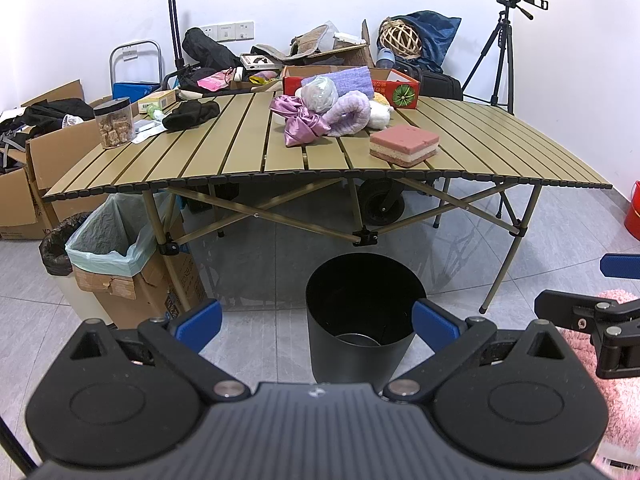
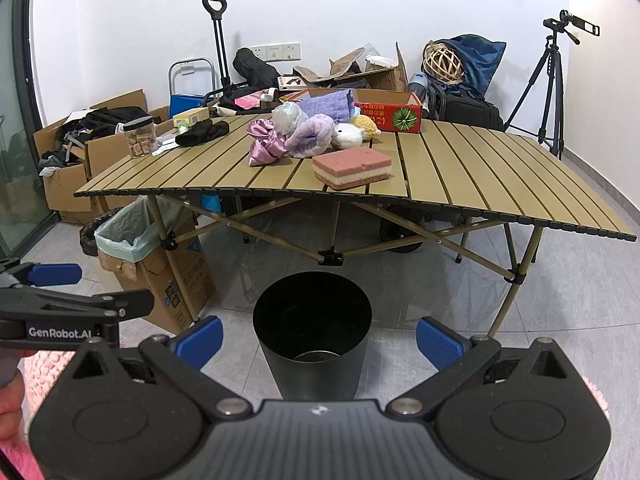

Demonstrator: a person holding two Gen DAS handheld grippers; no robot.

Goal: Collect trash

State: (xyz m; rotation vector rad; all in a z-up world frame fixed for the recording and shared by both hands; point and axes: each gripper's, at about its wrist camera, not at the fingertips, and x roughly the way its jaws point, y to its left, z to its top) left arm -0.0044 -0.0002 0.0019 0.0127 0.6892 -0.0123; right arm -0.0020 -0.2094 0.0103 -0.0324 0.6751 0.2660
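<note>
The black bin [image 1: 362, 312] stood upright on the floor before the slatted table [image 1: 240, 152], something round at its bottom. Your left gripper [image 1: 316, 326] and right gripper [image 2: 318, 338] were both spread wide, holding nothing.

Left gripper [image 1: 316, 326] jaws apart, empty, over black bin [image 1: 362, 312] before slatted table [image 1: 240, 152]

Slatted table [image 1: 224, 152] bears sponge [image 1: 404, 146], jar [image 1: 114, 122], fabric pile [image 1: 320, 114].
</note>
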